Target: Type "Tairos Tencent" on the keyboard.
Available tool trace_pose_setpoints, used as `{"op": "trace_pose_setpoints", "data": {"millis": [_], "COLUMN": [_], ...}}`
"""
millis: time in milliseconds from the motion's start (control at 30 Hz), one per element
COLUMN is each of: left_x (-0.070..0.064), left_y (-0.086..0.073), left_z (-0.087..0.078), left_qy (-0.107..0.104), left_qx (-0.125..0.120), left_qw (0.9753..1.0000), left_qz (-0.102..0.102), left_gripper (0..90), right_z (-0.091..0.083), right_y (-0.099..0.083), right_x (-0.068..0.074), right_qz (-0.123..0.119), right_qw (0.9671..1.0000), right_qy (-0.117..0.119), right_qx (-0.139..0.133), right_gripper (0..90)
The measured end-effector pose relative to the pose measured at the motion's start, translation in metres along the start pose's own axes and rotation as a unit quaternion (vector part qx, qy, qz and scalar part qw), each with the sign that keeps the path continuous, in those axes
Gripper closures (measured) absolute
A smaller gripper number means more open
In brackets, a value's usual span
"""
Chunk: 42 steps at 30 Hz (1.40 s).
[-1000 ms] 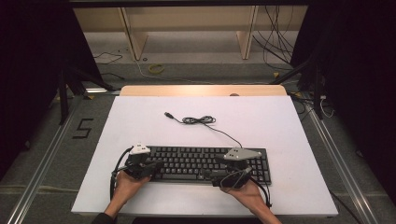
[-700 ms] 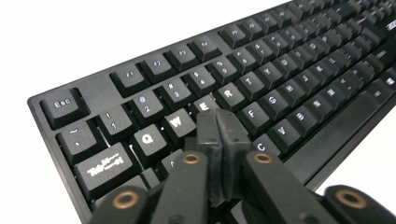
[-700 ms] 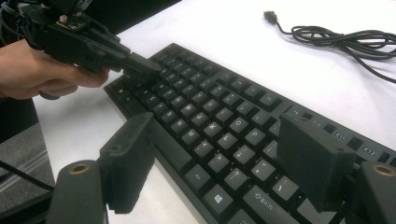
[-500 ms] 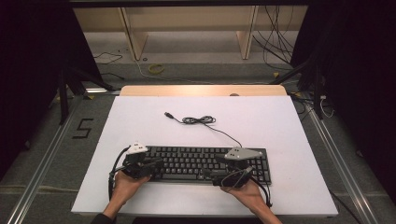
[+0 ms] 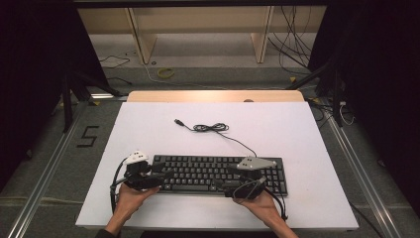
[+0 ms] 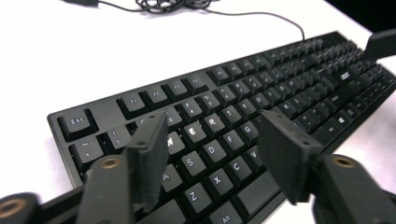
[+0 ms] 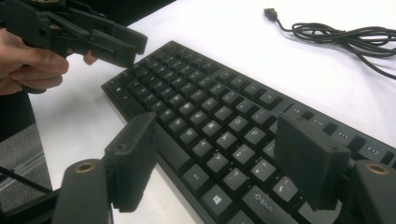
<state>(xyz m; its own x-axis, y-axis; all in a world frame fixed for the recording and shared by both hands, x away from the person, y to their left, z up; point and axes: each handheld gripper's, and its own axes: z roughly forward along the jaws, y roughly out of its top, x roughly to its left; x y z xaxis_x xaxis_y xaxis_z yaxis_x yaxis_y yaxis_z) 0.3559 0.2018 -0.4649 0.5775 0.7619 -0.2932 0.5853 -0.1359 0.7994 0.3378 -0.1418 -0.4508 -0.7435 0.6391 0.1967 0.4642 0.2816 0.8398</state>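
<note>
A black keyboard [image 5: 218, 173] lies flat near the front of the white table, and its cable [image 5: 218, 129] coils behind it. My left gripper [image 5: 163, 177] hovers open over the keyboard's left end; in the left gripper view its jaws stand wide apart above the letter keys [image 6: 210, 135], with nothing between them. My right gripper [image 5: 229, 179] hovers open over the keys right of the middle. In the right gripper view the keyboard [image 7: 210, 102] runs away under the spread jaws, with the left gripper [image 7: 93, 37] in a hand at the far end.
The white tabletop [image 5: 297, 134] stretches behind and to both sides of the keyboard. The cable ends in a loose USB plug [image 5: 177, 121]. A wooden strip [image 5: 213, 95] runs along the table's far edge. Floor cables and shelf legs lie beyond.
My left gripper has shifted slightly to the left along the keyboard. The right gripper and the keyboard have stayed put.
</note>
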Motion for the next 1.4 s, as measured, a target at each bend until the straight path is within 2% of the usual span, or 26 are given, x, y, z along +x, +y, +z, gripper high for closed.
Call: {"op": "trace_pose_setpoints", "data": {"millis": [200,367,667,1133,1267,1400], "left_x": [-0.001,-0.002,-0.003,-0.006,-0.007,-0.007], "left_y": [-0.001,-0.002,-0.003,-0.008,-0.009,-0.011], "left_z": [-0.005,-0.008,-0.01,-0.015,-0.017,-0.017], "left_qy": [-0.005,-0.007,-0.015,-0.013,-0.011,-0.01], "left_qx": [-0.022,-0.028,-0.028,-0.028,-0.026,-0.023], "left_qw": [0.9997,0.9996,0.9995,0.9994,0.9994,0.9995], "left_qz": [0.002,0.0,0.006,0.015,0.018,0.019], "left_gripper": [31.4,27.6,25.6,24.2,24.3,24.2], "right_z": [0.004,0.01,0.021,0.042,0.047,0.052], "right_y": [0.0,0.001,0.001,-0.001,-0.002,-0.002], "right_x": [0.001,0.004,0.011,0.022,0.024,0.026], "right_qz": [0.003,0.002,0.0,-0.016,-0.021,-0.024], "right_qw": [1.0,0.9999,0.9994,0.9976,0.9969,0.9964], "right_qy": [0.005,0.011,0.018,0.032,0.034,0.035], "right_qx": [0.003,0.01,0.029,0.059,0.068,0.073], "right_gripper": [35.0,40.8,57.1,84.6,89.8,90.0]}}
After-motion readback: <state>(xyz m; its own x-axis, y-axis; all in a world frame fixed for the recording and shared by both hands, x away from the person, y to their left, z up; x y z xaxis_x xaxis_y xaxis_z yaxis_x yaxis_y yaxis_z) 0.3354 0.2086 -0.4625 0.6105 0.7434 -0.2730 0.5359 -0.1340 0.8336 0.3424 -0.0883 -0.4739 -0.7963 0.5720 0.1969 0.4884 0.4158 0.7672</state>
